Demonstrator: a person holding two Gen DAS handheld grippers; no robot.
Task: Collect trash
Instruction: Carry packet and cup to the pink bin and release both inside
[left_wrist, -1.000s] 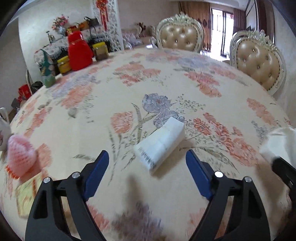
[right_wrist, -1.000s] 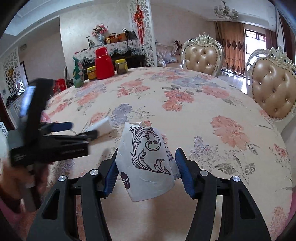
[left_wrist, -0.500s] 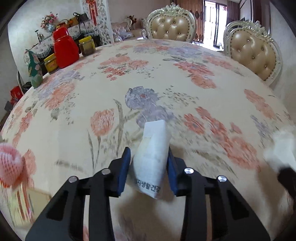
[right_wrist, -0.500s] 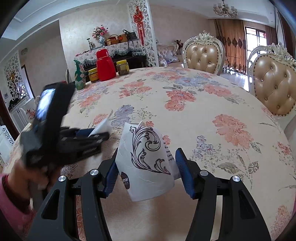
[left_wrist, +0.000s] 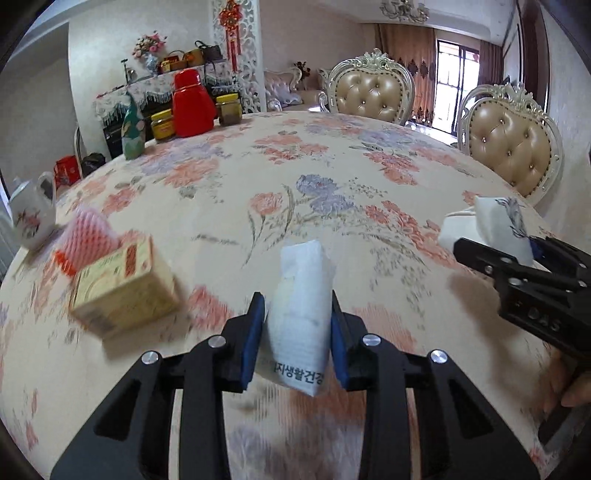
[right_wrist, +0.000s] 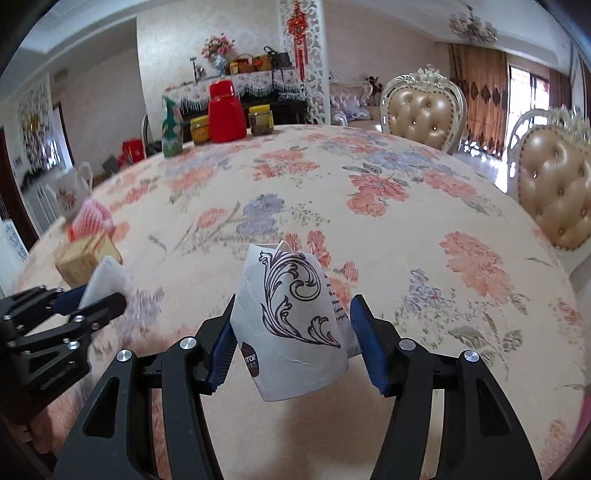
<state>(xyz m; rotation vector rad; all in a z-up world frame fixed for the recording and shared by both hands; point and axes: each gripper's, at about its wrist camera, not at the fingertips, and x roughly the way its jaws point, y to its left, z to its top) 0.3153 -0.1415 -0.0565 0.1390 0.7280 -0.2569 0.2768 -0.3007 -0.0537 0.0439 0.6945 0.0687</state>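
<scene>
Lighting: you have bright, even daylight from the window (left_wrist: 452, 79) at the far right, with soft shadows under both grippers on the tablecloth (left_wrist: 332, 166). Blur: your left wrist view smears the yellow box (left_wrist: 123, 282) and pink foam net (left_wrist: 90, 236). Distortion: strong fisheye bending, with dark corners in both views.

The left gripper (left_wrist: 297, 332), black with two blue pads, points down at a slant. Its jaws have just closed, and the pads now squeeze a small white paper packet (left_wrist: 301, 317) held off the table. The right gripper (right_wrist: 293, 334), black with blue pads too, also tips down and pinches a white paper wrapper with dark swirls (right_wrist: 291, 321).
</scene>
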